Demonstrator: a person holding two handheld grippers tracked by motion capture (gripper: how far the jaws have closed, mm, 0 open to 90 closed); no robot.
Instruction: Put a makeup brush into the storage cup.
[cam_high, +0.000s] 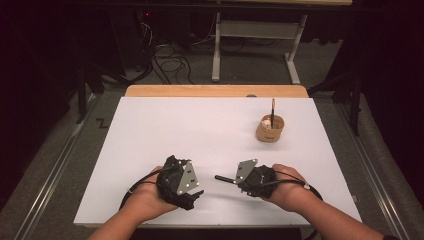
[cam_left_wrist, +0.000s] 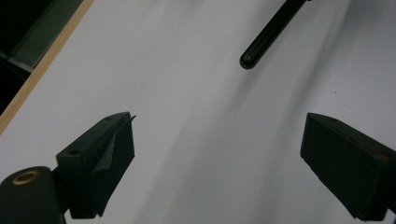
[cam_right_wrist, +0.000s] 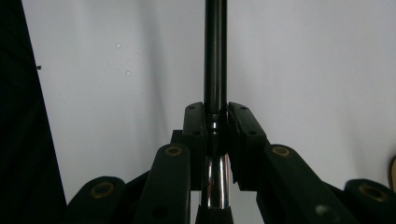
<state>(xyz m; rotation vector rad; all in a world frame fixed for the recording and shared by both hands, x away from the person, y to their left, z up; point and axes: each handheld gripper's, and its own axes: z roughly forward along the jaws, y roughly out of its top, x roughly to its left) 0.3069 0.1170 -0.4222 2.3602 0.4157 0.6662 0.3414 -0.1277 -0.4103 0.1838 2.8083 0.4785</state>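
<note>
Black pen (cam_high: 225, 178) clenched between the right tongs (cam_high: 236, 180), near side of the white counter (cam_high: 210, 130), tip pointing left toward the left tongs (cam_high: 196, 194). Left tongs released, just beside the pen. Wooden cup (cam_high: 270, 129) far right.

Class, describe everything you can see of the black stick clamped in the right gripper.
The black stick is slim, round and glossy, with a shiny silver metal section where the right gripper pinches it between shut jaws. It runs straight out from the jaws. In the high view it lies roughly level above the white table, its rounded black end pointing toward the open left gripper, apart from it.
</note>
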